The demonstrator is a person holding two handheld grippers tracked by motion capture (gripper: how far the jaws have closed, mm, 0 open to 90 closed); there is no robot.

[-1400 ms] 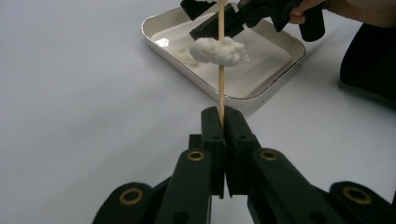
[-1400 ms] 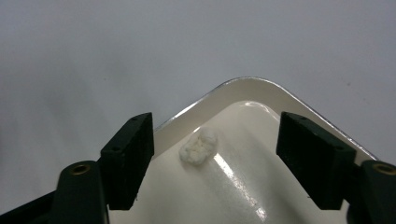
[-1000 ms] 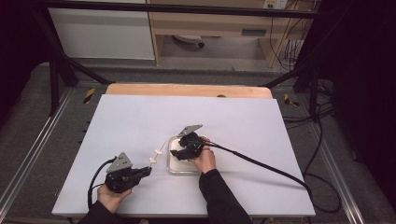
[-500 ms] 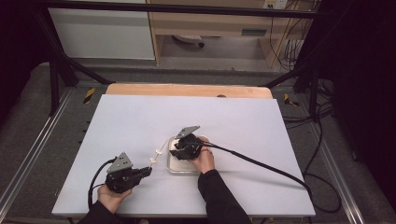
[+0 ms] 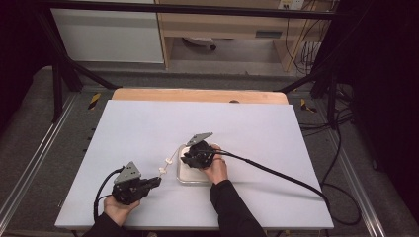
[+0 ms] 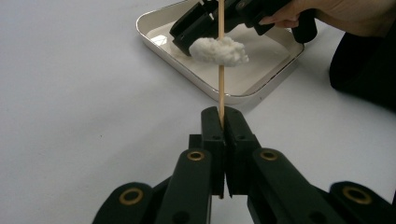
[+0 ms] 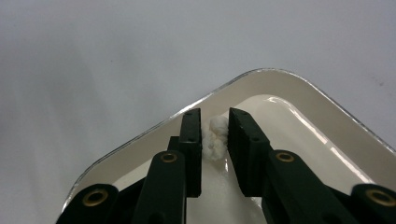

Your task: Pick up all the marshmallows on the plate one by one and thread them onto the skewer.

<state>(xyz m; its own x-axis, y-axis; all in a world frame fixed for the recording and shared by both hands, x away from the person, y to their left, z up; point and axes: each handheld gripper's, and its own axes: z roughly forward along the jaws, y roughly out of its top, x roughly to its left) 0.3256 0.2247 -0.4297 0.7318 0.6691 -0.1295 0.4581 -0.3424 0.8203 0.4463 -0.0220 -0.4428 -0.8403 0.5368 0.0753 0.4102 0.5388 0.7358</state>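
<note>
In the lower left of the high view the left hand-held gripper [image 5: 156, 181] rests low over the white surface [image 5: 138, 133]. The left gripper view shows its jaws pressed together on a thin wooden skewer [image 6: 221, 93], which rises up the middle of the frame with a white fluffy lump [image 6: 219, 50] threaded on it. Just right of centre in the high view, the right hand-held gripper [image 5: 189, 158] hangs over a shallow white tray [image 5: 184, 176]. In the right gripper view its jaws stand slightly apart at the frame's centre, flanking a second white lump [image 7: 215, 135] inside the tray [image 7: 299, 107] near its corner; the left jaw seems to touch it, though full contact is hard to judge.
</note>
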